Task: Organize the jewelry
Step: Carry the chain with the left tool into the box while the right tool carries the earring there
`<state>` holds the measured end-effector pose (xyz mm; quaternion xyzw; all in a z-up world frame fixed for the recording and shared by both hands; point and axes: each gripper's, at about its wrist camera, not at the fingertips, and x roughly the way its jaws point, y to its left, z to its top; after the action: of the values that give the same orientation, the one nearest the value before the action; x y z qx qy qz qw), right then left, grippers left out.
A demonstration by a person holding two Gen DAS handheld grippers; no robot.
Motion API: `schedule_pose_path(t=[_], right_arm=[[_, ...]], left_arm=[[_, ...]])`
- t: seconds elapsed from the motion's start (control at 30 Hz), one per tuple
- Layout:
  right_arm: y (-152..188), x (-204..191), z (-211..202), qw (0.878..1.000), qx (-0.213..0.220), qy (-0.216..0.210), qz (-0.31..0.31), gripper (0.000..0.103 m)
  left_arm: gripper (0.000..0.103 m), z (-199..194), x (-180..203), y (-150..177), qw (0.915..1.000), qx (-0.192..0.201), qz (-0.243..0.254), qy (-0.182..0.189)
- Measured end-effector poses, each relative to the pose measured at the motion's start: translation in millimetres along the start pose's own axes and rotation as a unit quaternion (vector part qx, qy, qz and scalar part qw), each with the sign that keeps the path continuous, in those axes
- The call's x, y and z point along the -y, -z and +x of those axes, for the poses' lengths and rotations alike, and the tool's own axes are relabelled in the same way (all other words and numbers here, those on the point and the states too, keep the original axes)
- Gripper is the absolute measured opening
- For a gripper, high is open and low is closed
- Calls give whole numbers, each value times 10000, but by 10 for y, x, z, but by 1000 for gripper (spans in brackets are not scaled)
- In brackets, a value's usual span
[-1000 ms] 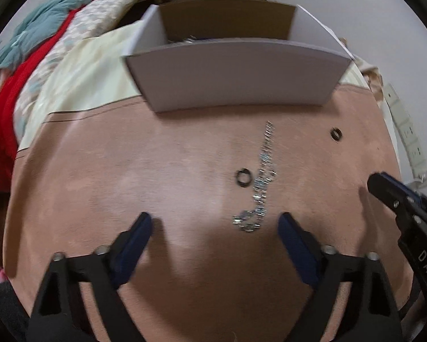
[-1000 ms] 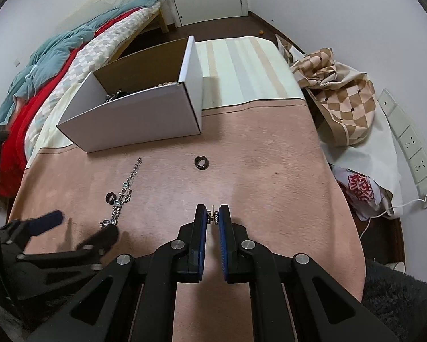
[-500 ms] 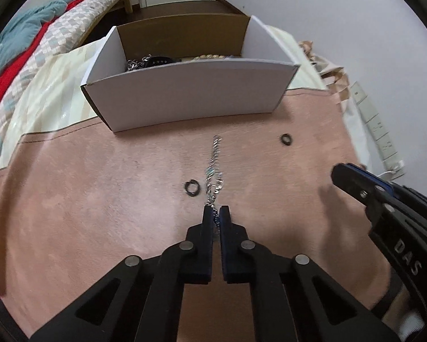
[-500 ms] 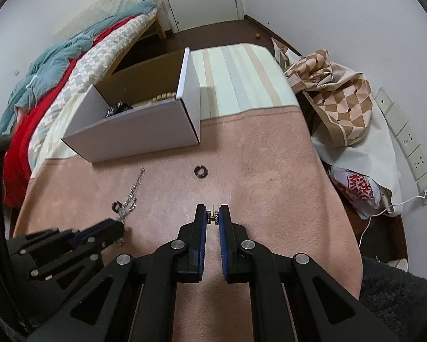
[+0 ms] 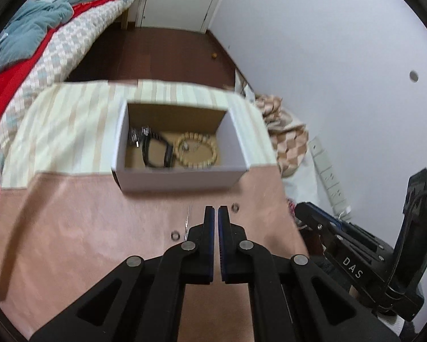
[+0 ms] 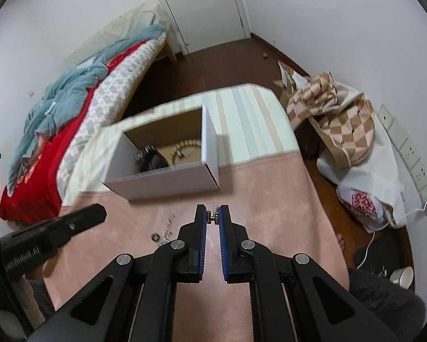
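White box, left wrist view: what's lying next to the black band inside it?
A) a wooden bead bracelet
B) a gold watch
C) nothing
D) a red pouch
A: inside the white box, a wooden bead bracelet lies just right of the black band.

A matt pink fleecy cloth (image 6: pixel 270 188) covers the table, soft and slightly napped, and meets a smooth cream striped fabric (image 6: pixel 247 114). The white cardboard box (image 5: pixel 182 175) has smooth matt outer walls and a raw brown paper inside. In it lie a pale wooden bead bracelet (image 5: pixel 196 154) – dull, unvarnished – and a glossy black plastic band (image 5: pixel 156 151). Both grippers, left (image 5: pixel 216 211) and right (image 6: pixel 212 212), are matt black plastic with bright metal rivets and ridged blue rubbery pads (image 6: pixel 203 228). The small silver metal piece (image 6: pixel 212 218) between the right pads glints – polished. The dark wooden floor (image 6: pixel 227 62) looks lightly glossy
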<state>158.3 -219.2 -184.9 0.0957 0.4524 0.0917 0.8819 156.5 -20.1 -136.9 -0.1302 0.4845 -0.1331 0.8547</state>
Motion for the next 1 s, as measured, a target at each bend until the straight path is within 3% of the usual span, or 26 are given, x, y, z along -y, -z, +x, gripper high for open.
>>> schedule_pose_path(t=[0.1, 0.2, 0.23, 0.27, 0.33, 0.5, 0.63, 0.7, 0.8, 0.83, 0.9, 0.93, 1.0], right_arm=[[-104, -35, -92, 9999, 139, -40, -7, 9], [-116, -33, -61, 9999, 108, -5, 10, 9], [-93, -20, -29, 10000, 53, -1, 32, 9], [-67, -7, 1, 10000, 8, 17, 46, 9], [14, 32, 83, 9999, -117, 85, 64, 9], [200, 188, 227, 9990, -338, 203, 216, 9], [288, 290, 299, 9983, -414, 278, 313, 9], [314, 323, 332, 9979, -458, 310, 351, 9], [327, 344, 348, 9977, -465, 331, 356, 9], [327, 346, 347, 9977, -461, 333, 362, 9], [324, 352, 340, 9977, -445, 339, 372, 9], [320, 361, 333, 9977, -430, 338, 391, 9], [303, 365, 307, 9978, -398, 333, 421, 9]], left_arm=[[0, -51, -16, -92, 10000, 63, 52, -38], [9, 82, -78, -24, 9998, -198, -47, -75], [21, 234, -115, 46, 9985, -521, -109, -133], [41, 338, -143, 100, 9973, -695, -161, -180], [54, 521, -201, 249, 9954, -884, -237, -295], [54, 1001, -259, 556, 9870, -1434, -68, -725], [54, 1112, -127, 648, 9852, -1348, 344, -999], [48, 1167, -34, 668, 9827, -1320, 593, -1153], [16, 1210, 118, 724, 9775, -1138, 1114, -1386], [10, 1208, 140, 732, 9788, -1155, 1110, -1276], [8, 1206, 108, 711, 9819, -1189, 959, -1123], [0, 1175, 91, 690, 9841, -1142, 880, -1038], [0, 1110, 23, 661, 9879, -1188, 595, -797]])
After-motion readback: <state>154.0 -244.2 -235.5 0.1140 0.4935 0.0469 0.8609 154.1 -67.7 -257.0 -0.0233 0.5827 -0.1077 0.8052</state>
